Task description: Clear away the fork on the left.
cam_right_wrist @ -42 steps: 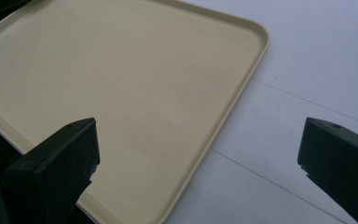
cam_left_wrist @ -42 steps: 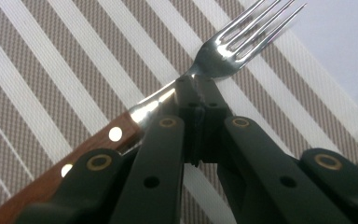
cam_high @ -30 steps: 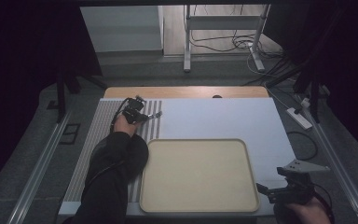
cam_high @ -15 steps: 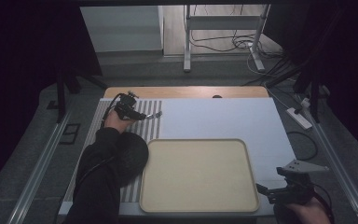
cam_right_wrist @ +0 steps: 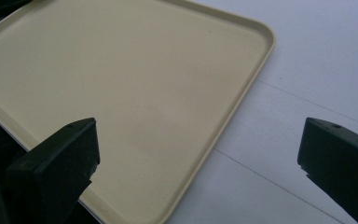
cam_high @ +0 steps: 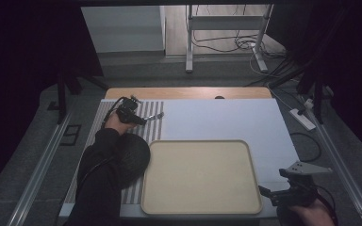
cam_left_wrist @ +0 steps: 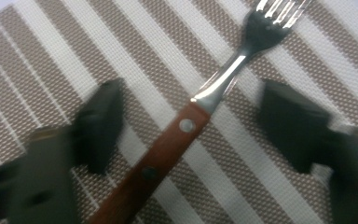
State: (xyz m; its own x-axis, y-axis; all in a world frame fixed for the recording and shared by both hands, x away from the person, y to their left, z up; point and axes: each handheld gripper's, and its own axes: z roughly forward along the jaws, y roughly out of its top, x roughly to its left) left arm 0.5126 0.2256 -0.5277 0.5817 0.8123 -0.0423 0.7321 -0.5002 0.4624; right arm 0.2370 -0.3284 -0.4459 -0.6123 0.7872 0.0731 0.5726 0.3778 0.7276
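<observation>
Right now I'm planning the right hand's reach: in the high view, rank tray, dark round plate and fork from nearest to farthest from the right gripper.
1. Tray, just left of the right gripper.
2. Dark round plate, beyond the tray's left edge.
3. Fork, far left on the striped mat.

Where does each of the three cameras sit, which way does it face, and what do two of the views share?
High view: above the person's side, facing forward and down on the table; forearms, left gripper and right gripper show.
Left gripper view: rides the left gripper, looking down between its open jaws at a fork on a striped placemat.
Right gripper view: rides the right gripper, looking past its open jaws at the beige tray.
Shared: the tray shows in the high view too.
</observation>
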